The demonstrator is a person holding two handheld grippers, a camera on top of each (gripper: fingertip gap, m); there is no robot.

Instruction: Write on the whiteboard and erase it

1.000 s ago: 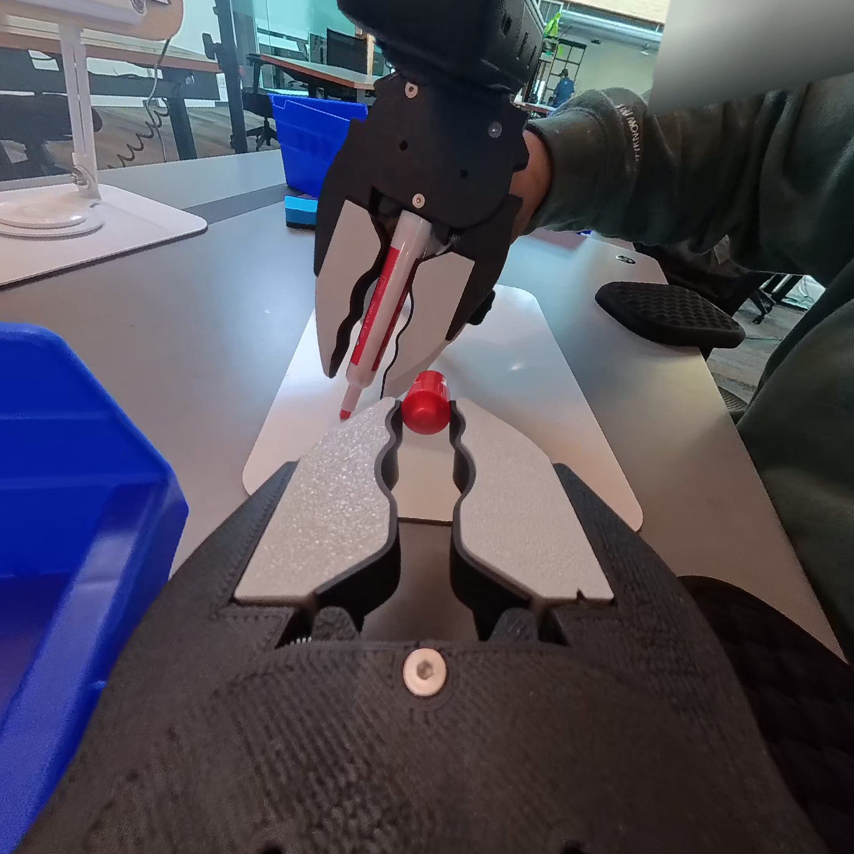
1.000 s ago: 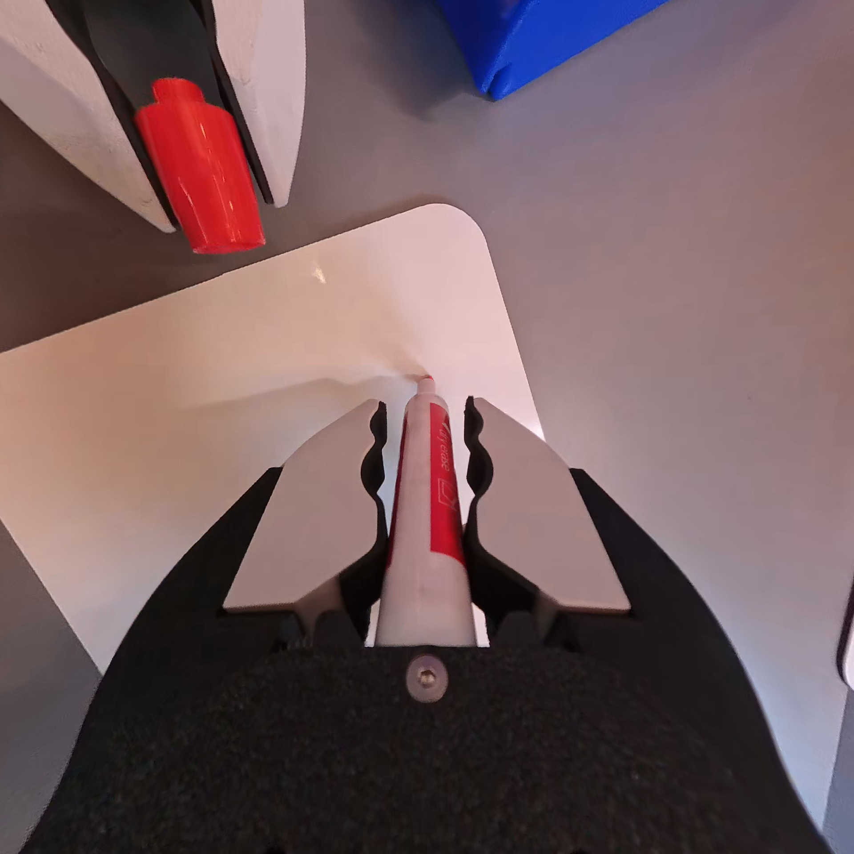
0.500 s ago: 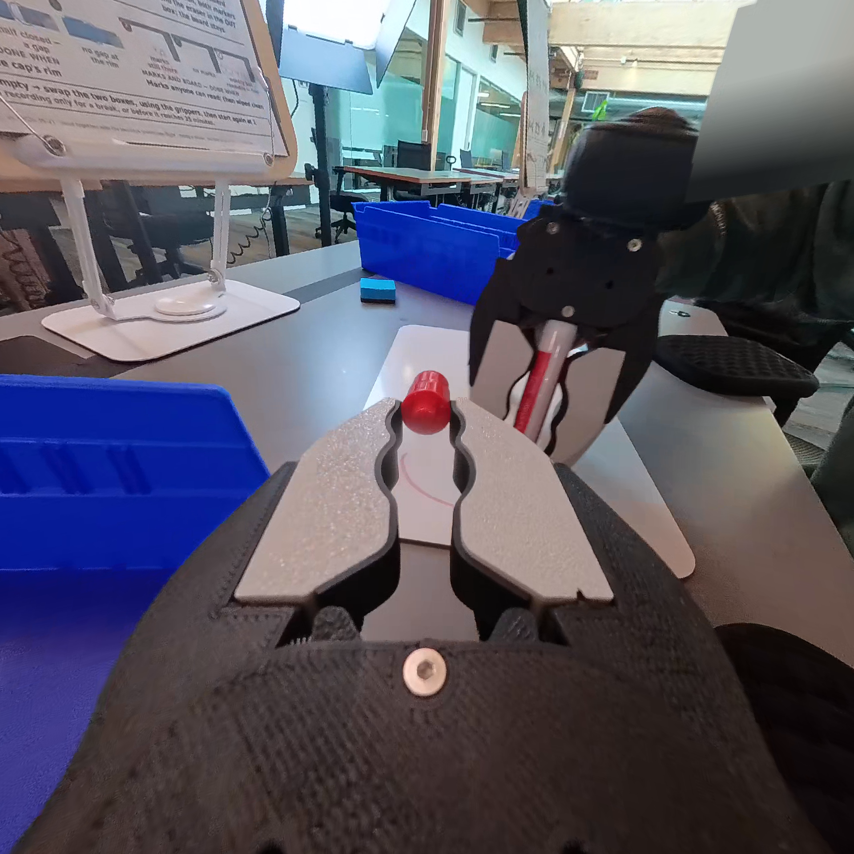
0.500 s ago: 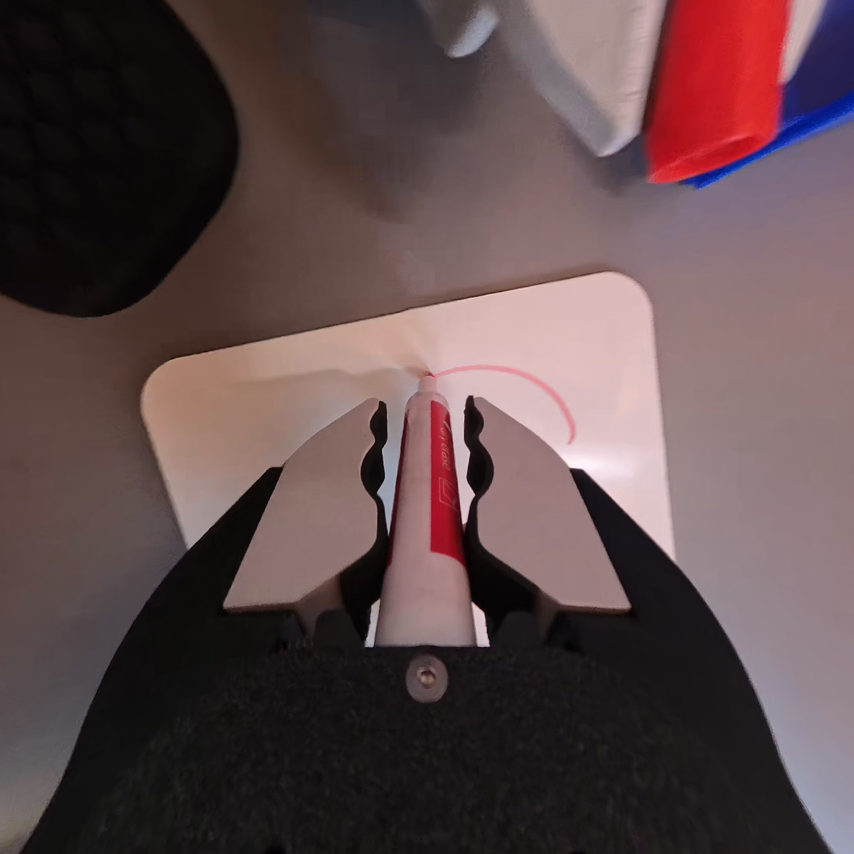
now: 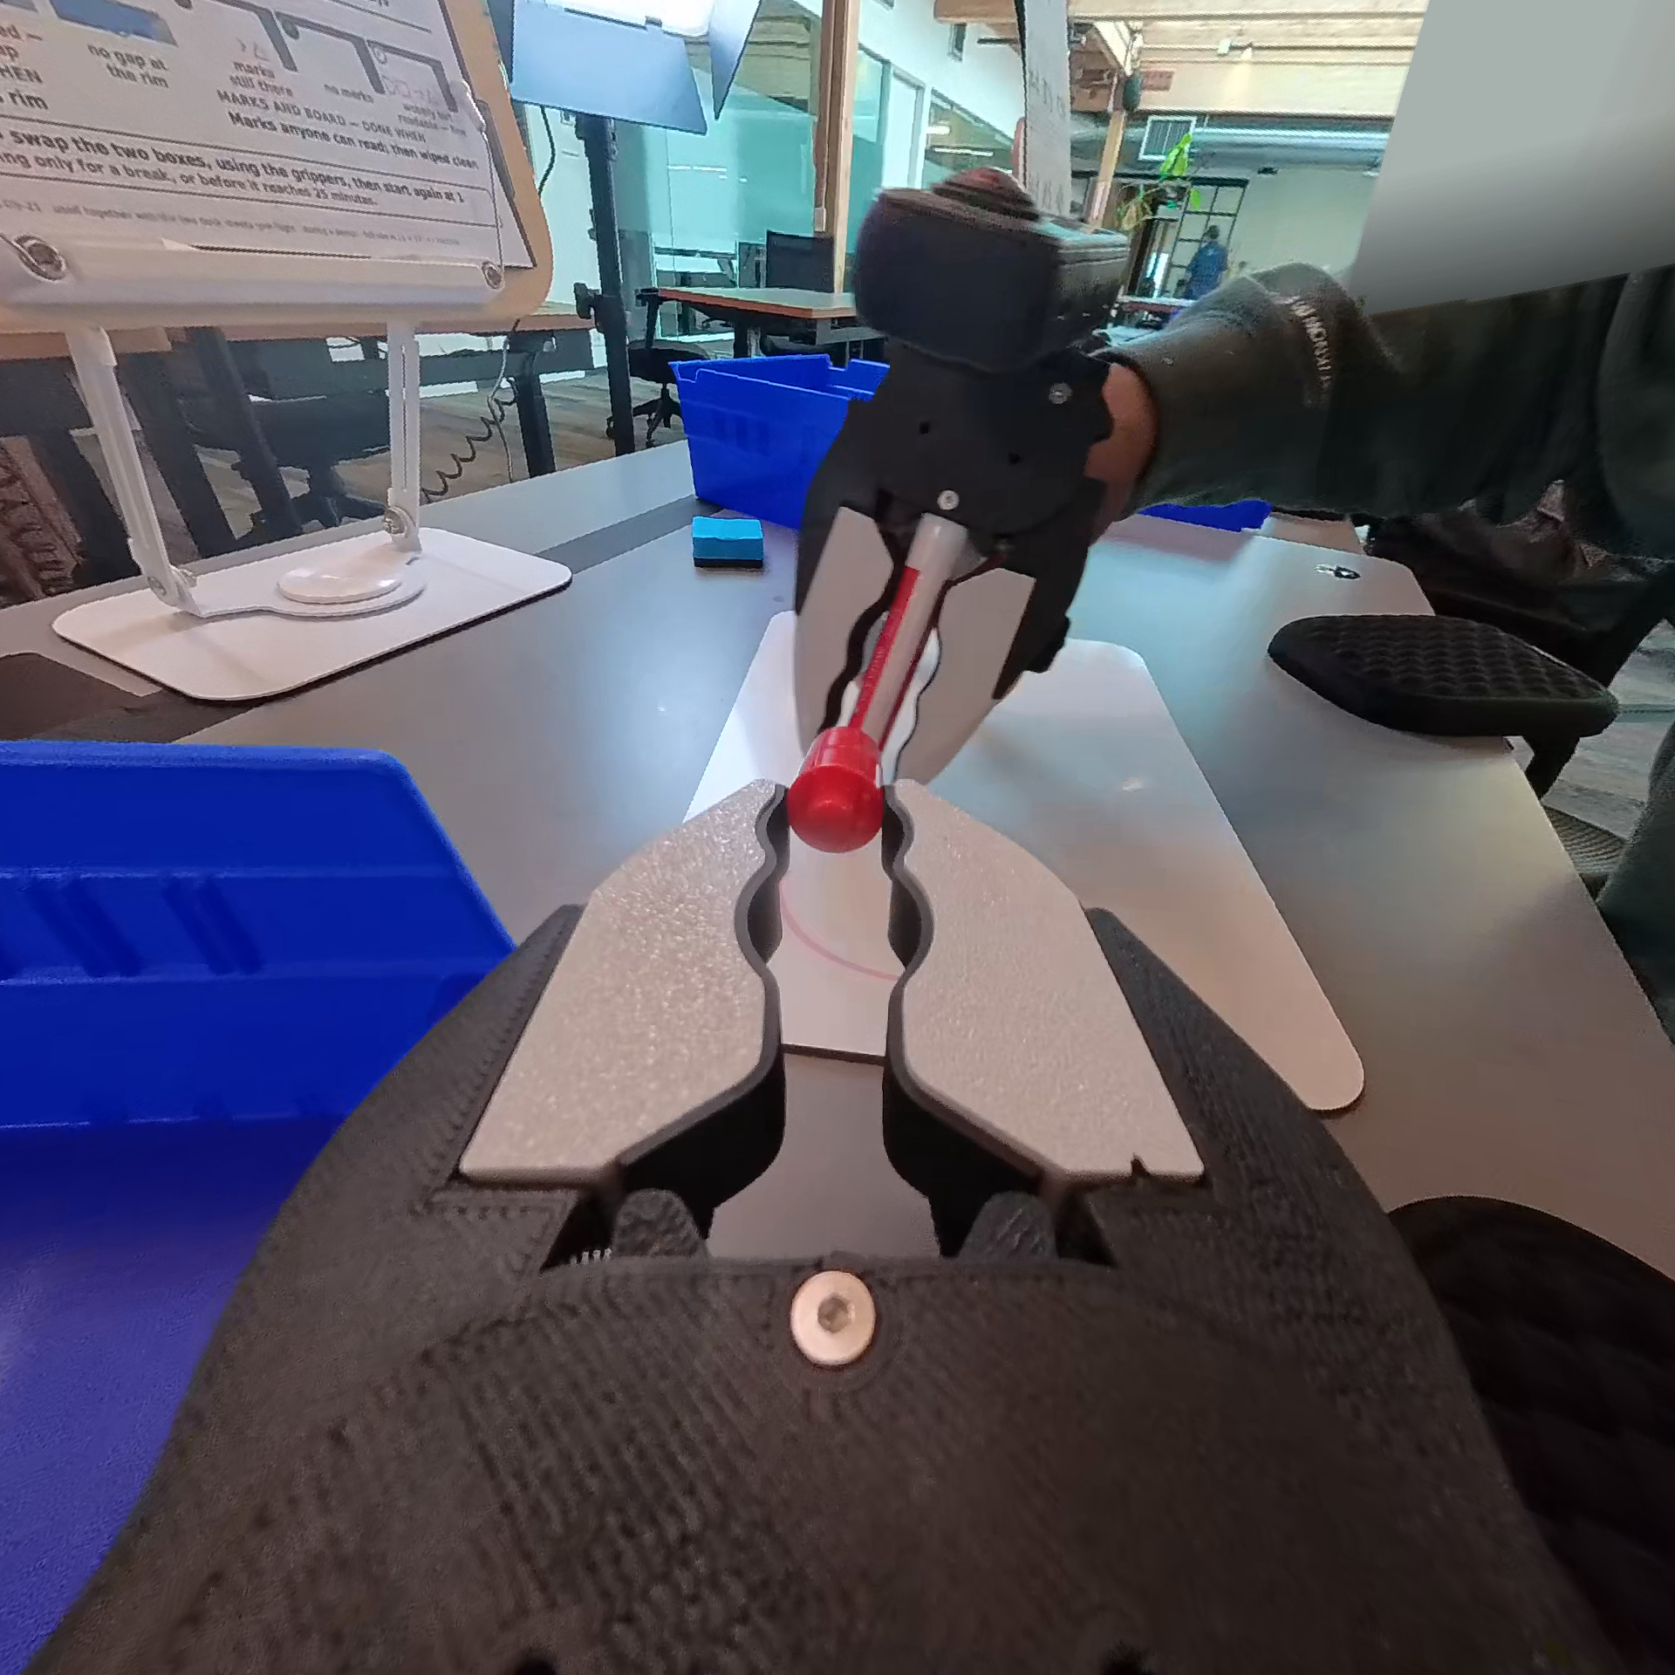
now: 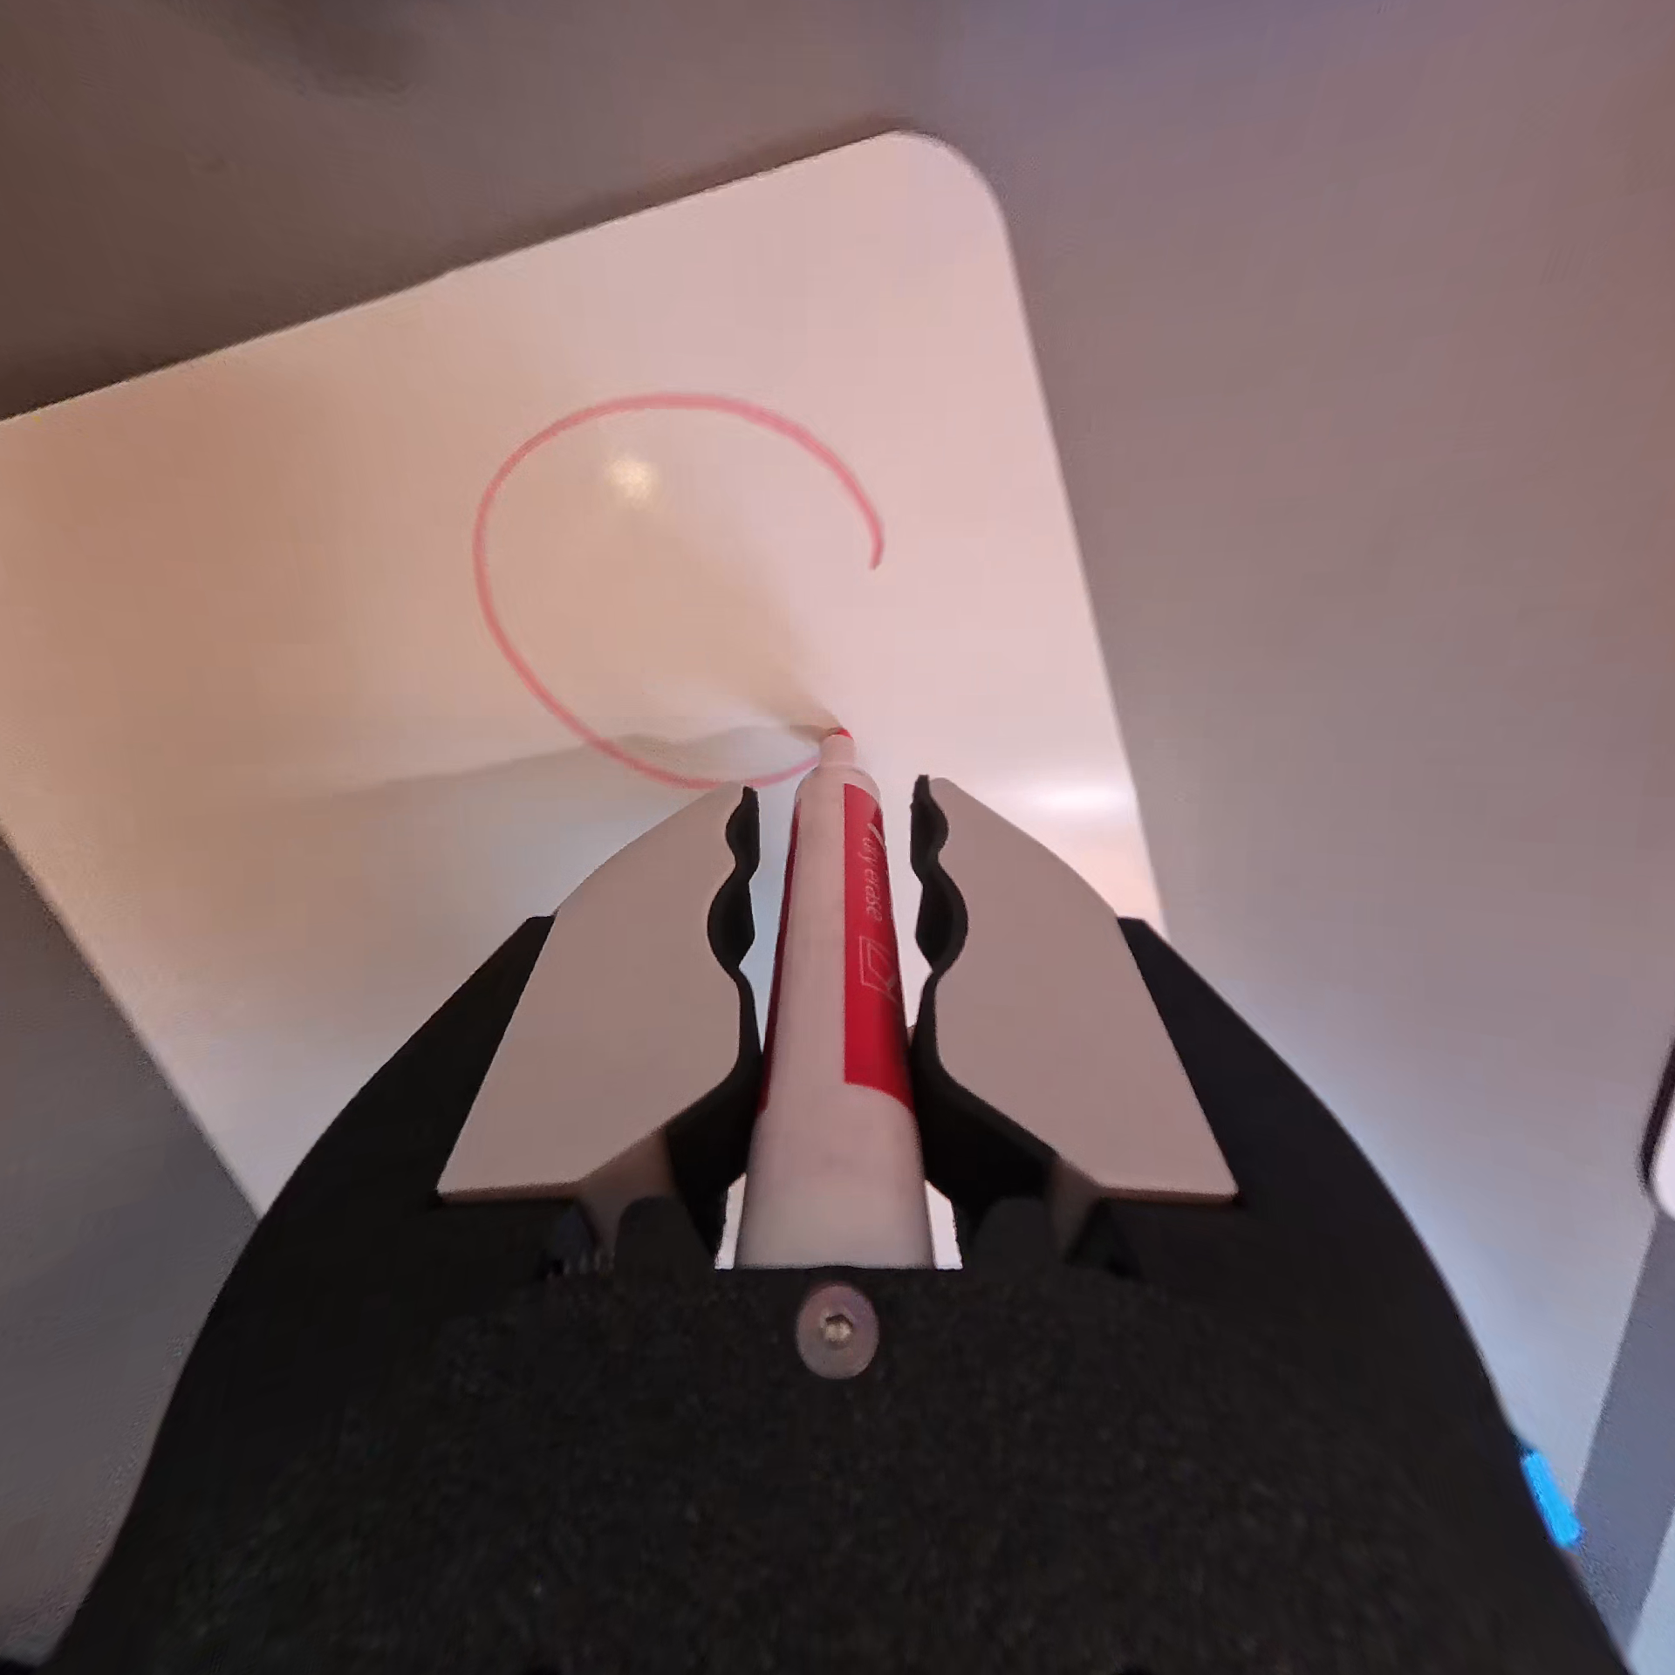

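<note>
Grey desktop in an open-plan office fills the left wrist view, where the left gripper [image 5: 834, 816] hangs above the near end of the whiteboard [image 5: 1133, 870], its jaws clamped on the marker's red cap [image 5: 829, 798], likely kept at hand for recapping. Beyond it the right gripper [image 5: 893, 716] tilts the red dry-erase marker [image 5: 897, 634] down to the board. A blue eraser [image 5: 727, 541] waits farther back by a blue bin [image 5: 761, 426], well clear of the writing; another blue bin [image 5: 181, 924] sits at left, beside a document stand [image 5: 299, 589].

From the right wrist view, the jaws press against the marker barrel [image 6: 843, 1015], the grip steep so the nib touches the whiteboard [image 6: 272, 634]. A red circle [image 6: 489, 580] is nearly closed; erasing appears still to come.
</note>
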